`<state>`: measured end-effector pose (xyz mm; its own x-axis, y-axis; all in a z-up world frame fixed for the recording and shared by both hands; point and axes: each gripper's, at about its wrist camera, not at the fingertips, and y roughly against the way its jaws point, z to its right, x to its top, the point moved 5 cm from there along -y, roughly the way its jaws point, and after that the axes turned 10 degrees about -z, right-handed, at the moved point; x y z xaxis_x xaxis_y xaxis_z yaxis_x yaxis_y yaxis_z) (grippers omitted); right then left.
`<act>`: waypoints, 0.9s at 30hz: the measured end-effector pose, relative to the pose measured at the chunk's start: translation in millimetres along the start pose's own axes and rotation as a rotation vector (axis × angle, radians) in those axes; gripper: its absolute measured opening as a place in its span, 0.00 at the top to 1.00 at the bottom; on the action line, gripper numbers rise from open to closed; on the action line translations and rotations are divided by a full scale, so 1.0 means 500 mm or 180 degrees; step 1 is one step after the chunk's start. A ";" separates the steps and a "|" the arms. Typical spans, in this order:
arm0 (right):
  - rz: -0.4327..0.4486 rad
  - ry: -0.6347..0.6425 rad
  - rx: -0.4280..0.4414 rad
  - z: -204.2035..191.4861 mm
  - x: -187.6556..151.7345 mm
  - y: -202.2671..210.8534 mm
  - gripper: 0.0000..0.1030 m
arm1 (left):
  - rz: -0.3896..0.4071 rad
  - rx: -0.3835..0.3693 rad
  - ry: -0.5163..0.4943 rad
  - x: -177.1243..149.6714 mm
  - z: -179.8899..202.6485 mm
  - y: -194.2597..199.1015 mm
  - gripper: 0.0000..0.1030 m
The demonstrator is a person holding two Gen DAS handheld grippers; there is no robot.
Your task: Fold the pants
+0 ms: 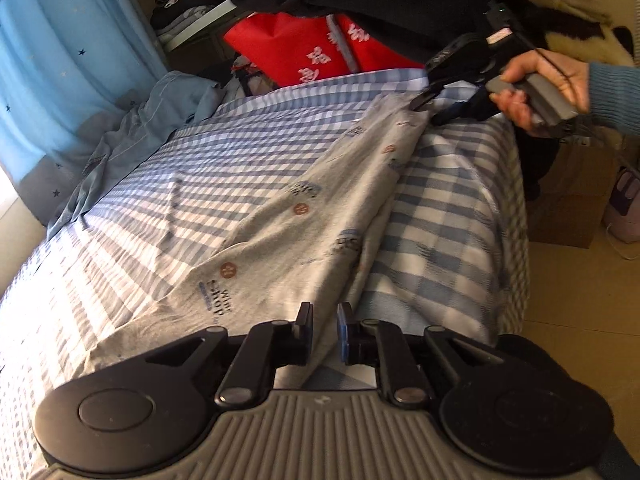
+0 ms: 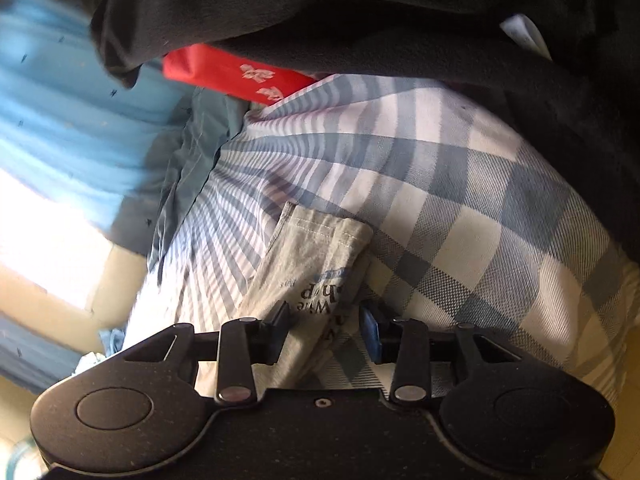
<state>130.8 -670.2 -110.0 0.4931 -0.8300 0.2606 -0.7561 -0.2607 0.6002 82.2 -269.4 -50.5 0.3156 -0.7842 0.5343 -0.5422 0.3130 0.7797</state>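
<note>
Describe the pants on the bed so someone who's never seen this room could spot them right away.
Start at the bed with the blue and white checked sheet. The pants lie along it as a long strip, one end at each tool. They are pale grey with small printed words and brown round badges, unlike the plain blue garment crumpled by the curtain.

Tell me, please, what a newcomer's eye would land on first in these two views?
First, the long grey printed cotton pants stretched diagonally across the blue-and-white checked bedsheet, with the left gripper at the near end and the right gripper at the far end. Next, the bright red bag with white characters behind the bed, beside the light blue star-dotted curtain.
</note>
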 end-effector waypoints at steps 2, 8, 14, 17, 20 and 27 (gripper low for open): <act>-0.0021 -0.0031 0.0056 -0.003 -0.005 -0.006 0.60 | 0.0019 -0.0045 -0.0044 0.001 0.016 0.001 0.84; -0.0175 -0.0208 0.0240 -0.014 -0.040 -0.015 0.60 | -0.0069 -0.0188 -0.0029 0.008 0.042 -0.023 0.84; -0.0153 -0.0467 0.0424 -0.025 -0.055 -0.036 0.65 | -0.0049 0.0148 -0.0104 0.037 0.065 -0.062 0.64; 0.0041 -0.0711 0.0528 -0.025 -0.032 -0.030 0.80 | -0.0120 0.0113 -0.0145 0.050 0.071 -0.080 0.64; 0.0203 -0.0552 0.0542 -0.059 0.005 -0.014 0.81 | -0.0261 0.0018 -0.0091 0.059 0.067 -0.098 0.74; 0.0277 -0.0128 0.0330 -0.122 0.059 0.004 0.82 | -0.0288 -0.0091 -0.0058 0.081 0.066 -0.106 0.77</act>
<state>170.0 -665.2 -54.9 0.4077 -0.8703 0.2765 -0.8367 -0.2347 0.4949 98.2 -335.2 -81.2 0.3480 -0.8195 0.4553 -0.4896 0.2554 0.8337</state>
